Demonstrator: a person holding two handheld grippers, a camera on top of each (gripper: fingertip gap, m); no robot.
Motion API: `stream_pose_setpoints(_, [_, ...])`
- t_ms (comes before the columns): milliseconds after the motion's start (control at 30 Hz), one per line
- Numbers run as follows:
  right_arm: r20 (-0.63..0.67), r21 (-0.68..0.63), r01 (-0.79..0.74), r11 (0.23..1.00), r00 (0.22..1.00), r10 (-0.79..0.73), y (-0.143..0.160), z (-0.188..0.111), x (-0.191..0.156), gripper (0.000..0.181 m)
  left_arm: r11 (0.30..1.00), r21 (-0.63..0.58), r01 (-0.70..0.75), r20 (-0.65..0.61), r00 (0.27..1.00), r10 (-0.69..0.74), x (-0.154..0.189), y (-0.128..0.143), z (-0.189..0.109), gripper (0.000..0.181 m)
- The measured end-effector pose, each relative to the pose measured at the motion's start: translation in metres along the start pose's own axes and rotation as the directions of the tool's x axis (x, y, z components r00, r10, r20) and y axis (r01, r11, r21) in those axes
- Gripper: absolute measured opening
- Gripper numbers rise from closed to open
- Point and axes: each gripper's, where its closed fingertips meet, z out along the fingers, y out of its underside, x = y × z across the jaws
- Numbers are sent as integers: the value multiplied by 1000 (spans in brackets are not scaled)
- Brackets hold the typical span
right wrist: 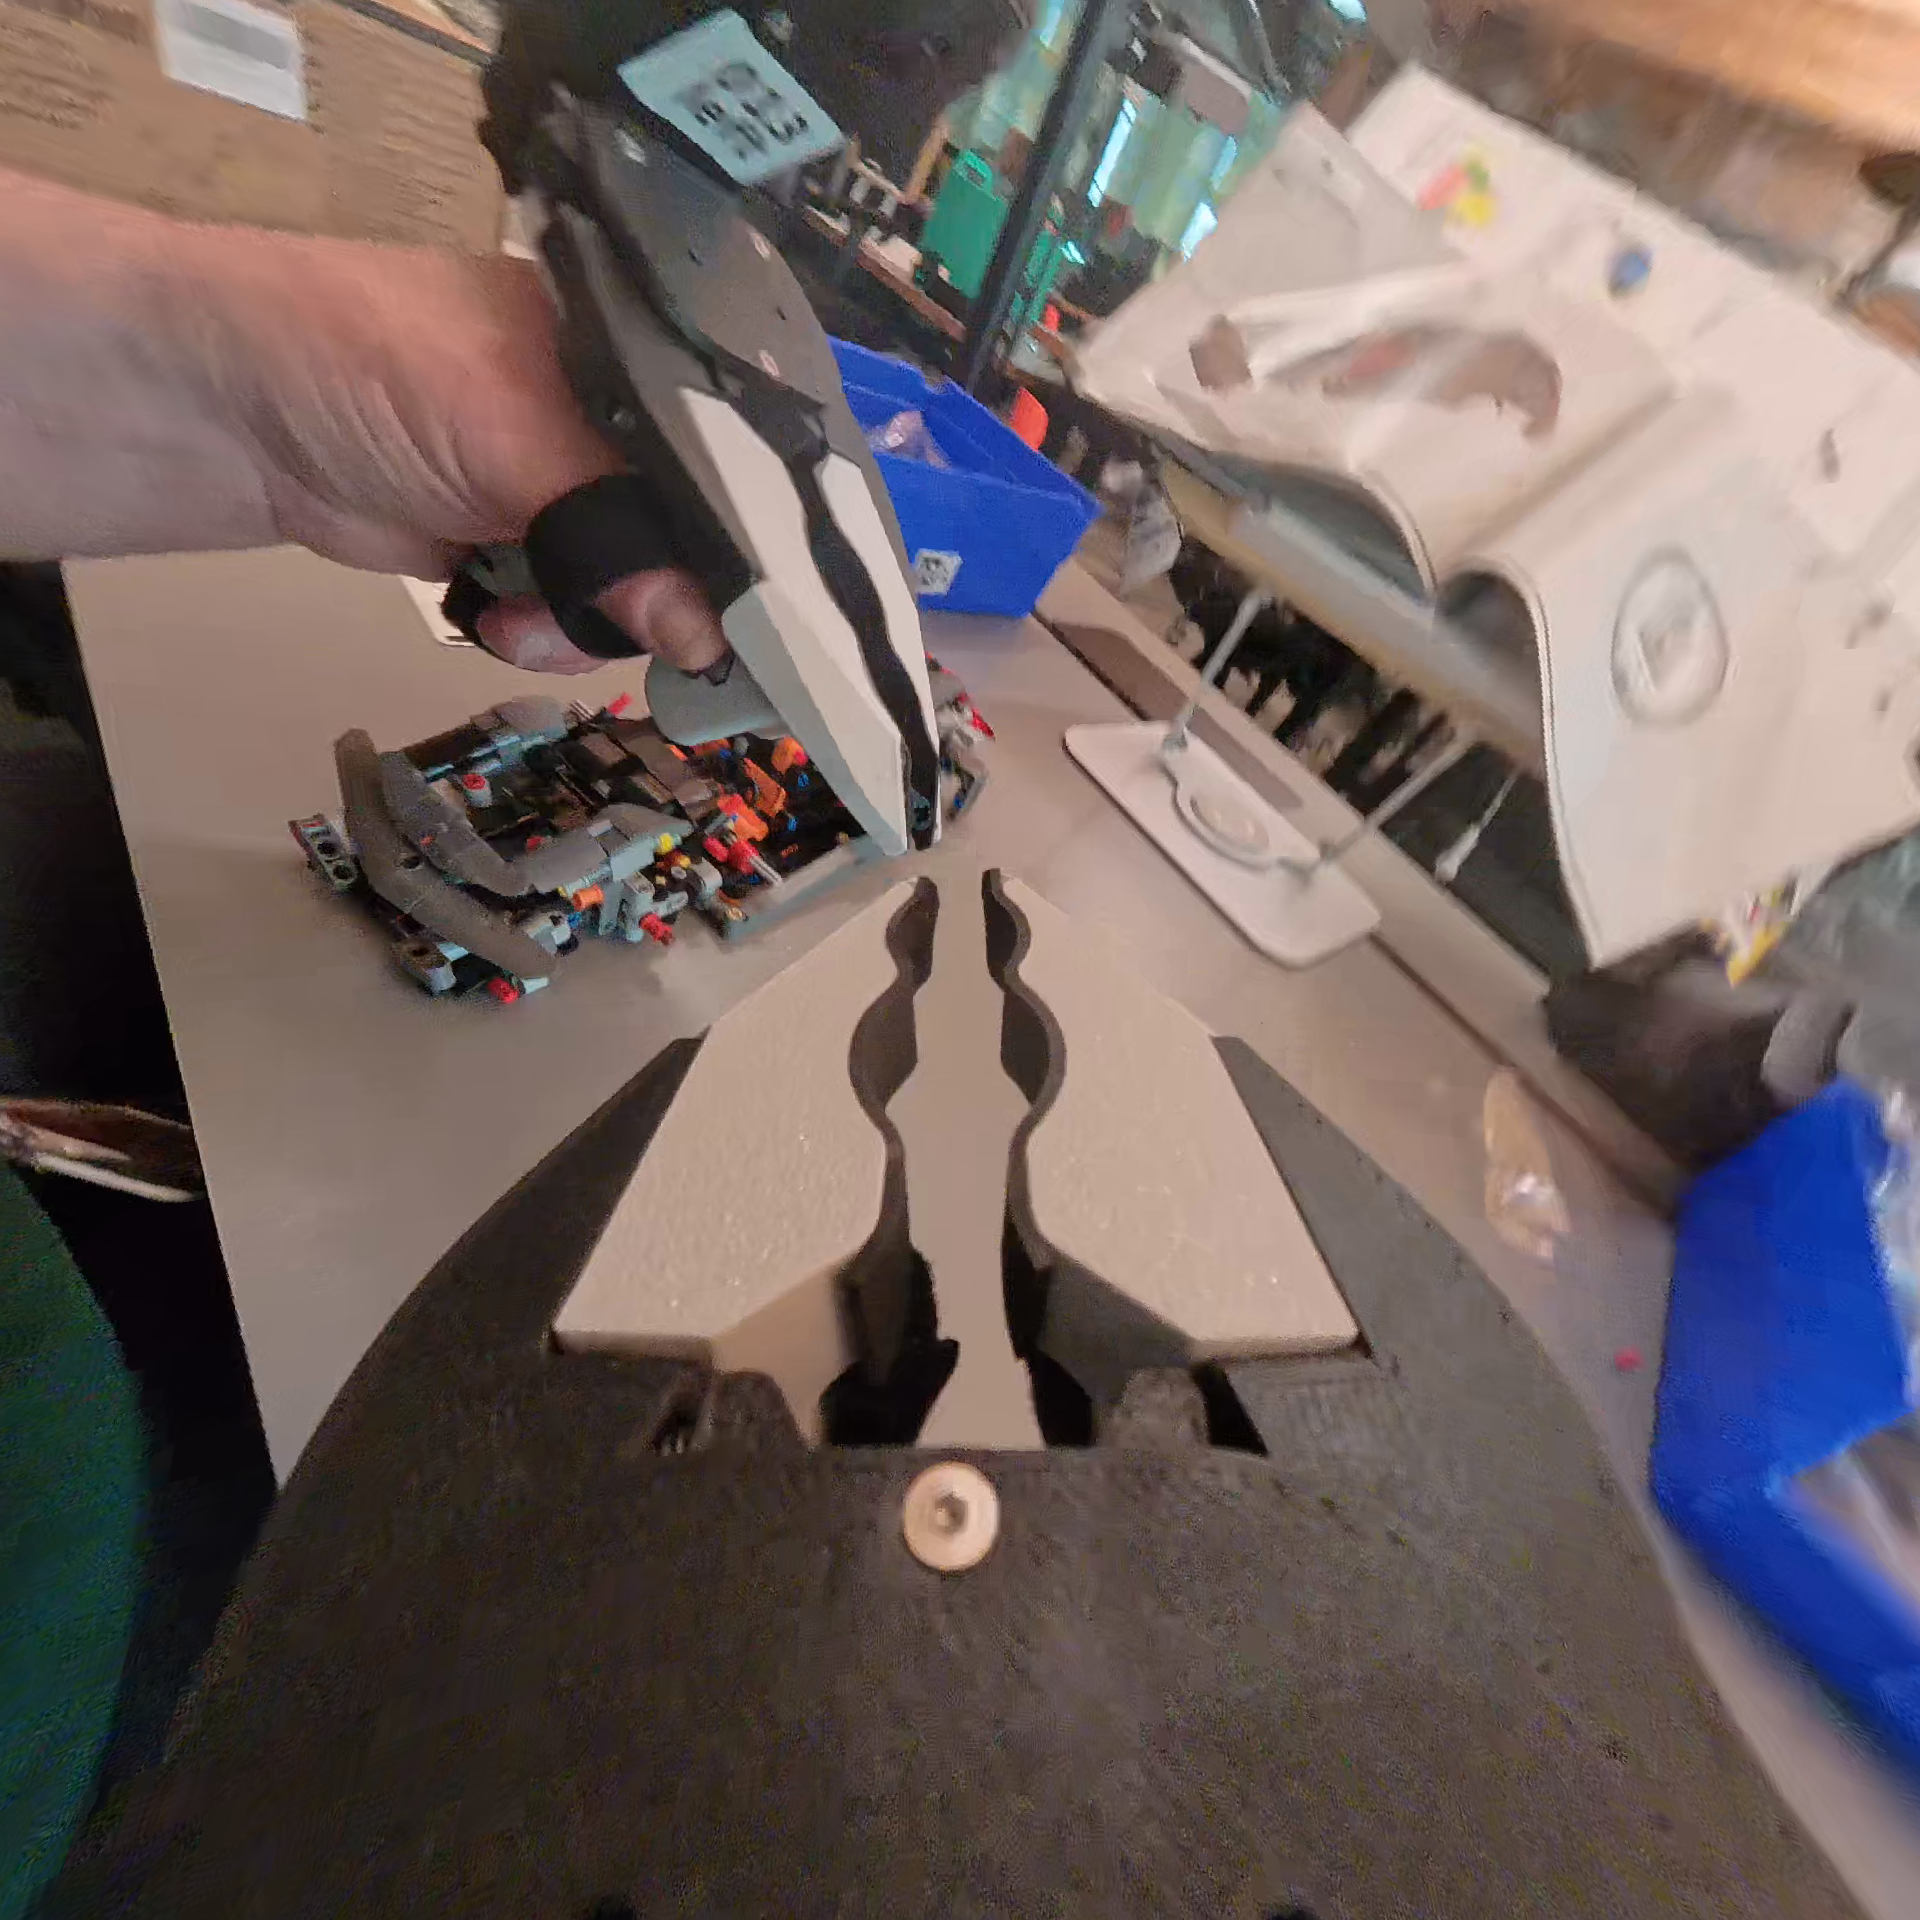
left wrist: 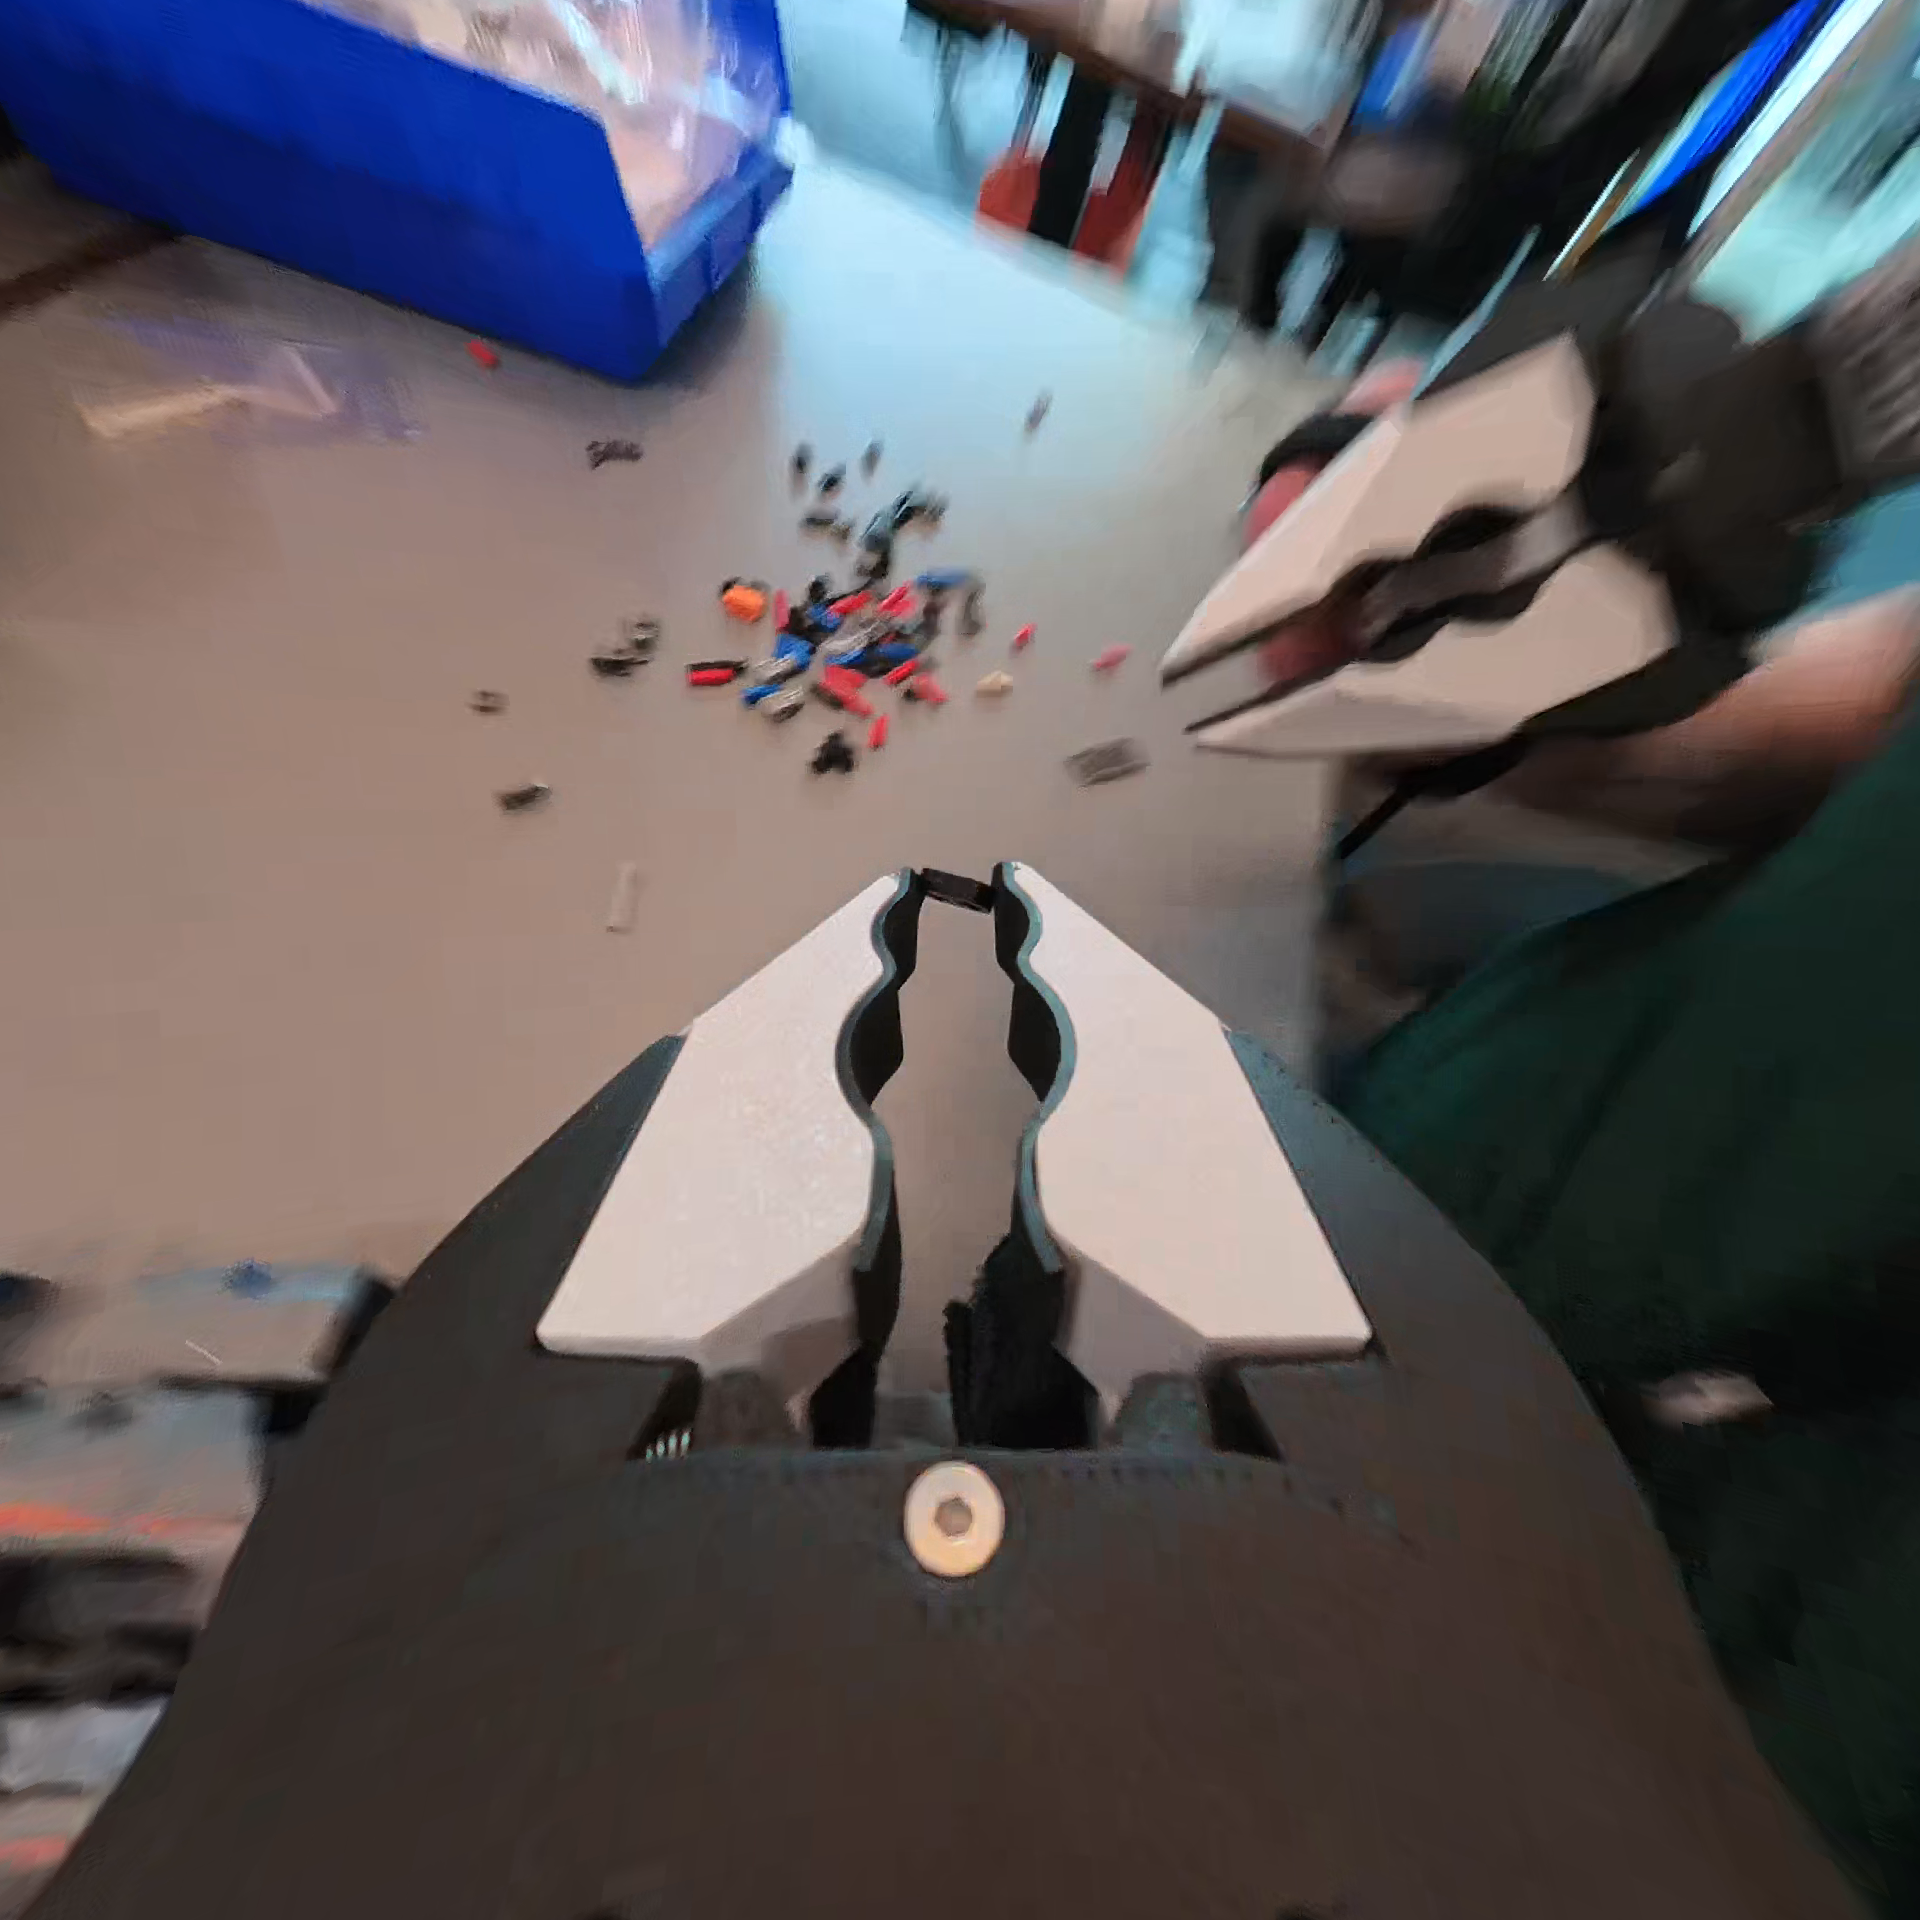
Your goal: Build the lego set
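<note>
While left gripper (left wrist: pixel 956 883) pinches small black piece (left wrist: pixel 956 890)

Two hand-held grippers raised, tips converging

The left hand-held gripper (left wrist: pixel 956 883) pinches a small black piece (left wrist: pixel 956 889) between its fingertips, gripped by a bare hand (right wrist: pixel 343 436). The right hand-held gripper (right wrist: pixel 954 883) shows a narrow gap between its jaws, nothing between them.

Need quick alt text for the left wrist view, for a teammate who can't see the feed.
The left gripper pinches a small black lego piece at its fingertips above a grey table. Beyond lies a scatter of loose pieces, a blue bin far left, and the right gripper at right.
</note>
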Motion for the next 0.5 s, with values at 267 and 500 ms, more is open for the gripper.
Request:
stream_pose_setpoints(267, [-72,-36,-385,922,921,382,51,-13,27,8,922,-284,-262,66,954,291,-17,23,61,12])
stream_pose_setpoints(500, [-71,-74,-383,921,923,378,75,-19,23,9,851,-433,-298,23,940,341,-32,42,94,13])
